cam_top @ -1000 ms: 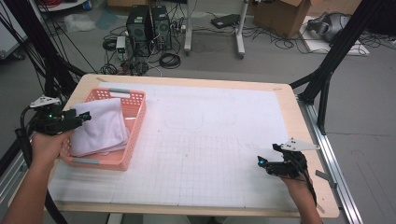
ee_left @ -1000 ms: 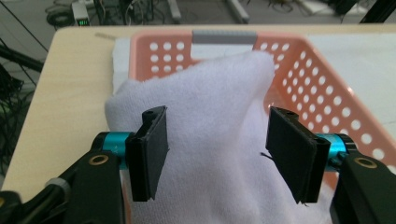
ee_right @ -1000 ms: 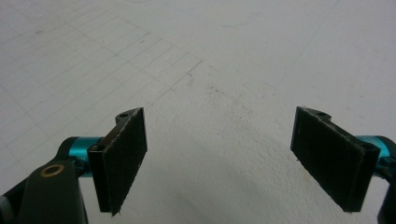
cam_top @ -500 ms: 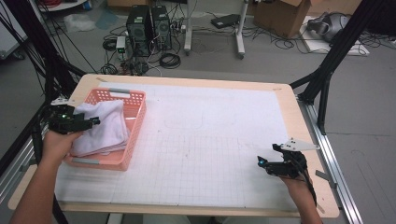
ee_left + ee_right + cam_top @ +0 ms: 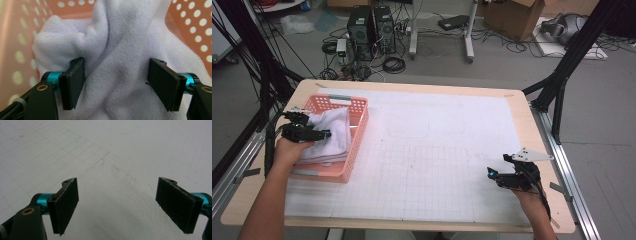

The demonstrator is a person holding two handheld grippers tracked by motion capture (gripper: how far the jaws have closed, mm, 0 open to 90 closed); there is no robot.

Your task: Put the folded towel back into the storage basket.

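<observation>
The high view looked forward and down from above the person's side of the worktop (image 5: 437, 150), taking in its whole surface and the floor beyond. The left claw (image 5: 116, 85) view sat close behind its own jaws, facing a white towel (image 5: 120, 50) inside the pink basket (image 5: 15, 37); both also appeared at the high view's left. The right claw (image 5: 117, 205) view looked low and close along its jaws at the gridded worktop surface, shared with the high view's right.
</observation>
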